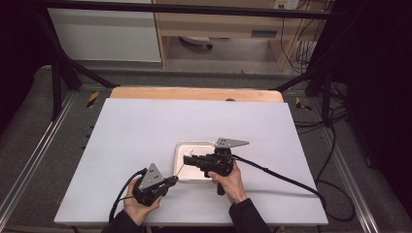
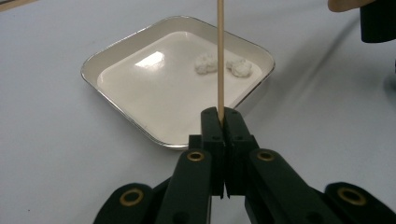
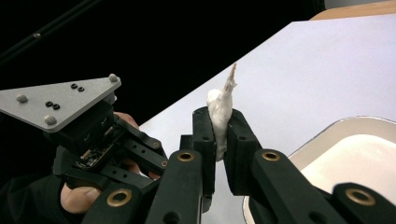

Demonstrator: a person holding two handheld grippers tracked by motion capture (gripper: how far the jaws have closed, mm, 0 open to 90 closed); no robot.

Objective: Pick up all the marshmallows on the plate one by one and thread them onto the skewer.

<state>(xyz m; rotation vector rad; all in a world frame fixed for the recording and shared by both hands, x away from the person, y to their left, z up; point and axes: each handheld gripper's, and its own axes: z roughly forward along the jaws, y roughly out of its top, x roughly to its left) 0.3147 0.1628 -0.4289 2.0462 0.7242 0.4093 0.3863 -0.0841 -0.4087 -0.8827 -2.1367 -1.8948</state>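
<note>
We keep the left hand-held gripper (image 2: 223, 122) pinching the skewer (image 2: 220, 56) steady beside the tray (image 2: 122, 43), and bring the right hand-held gripper (image 3: 221, 122), clamped on the white piece (image 3: 219, 112) over the tray's near edge, straight onto its tip.

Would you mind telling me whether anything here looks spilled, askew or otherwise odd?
Nothing stands out. The white square tray sits flat on the table with two small white lumps inside it. The left gripper is shut on a thin wooden skewer; the right gripper is shut on a white lump.
</note>
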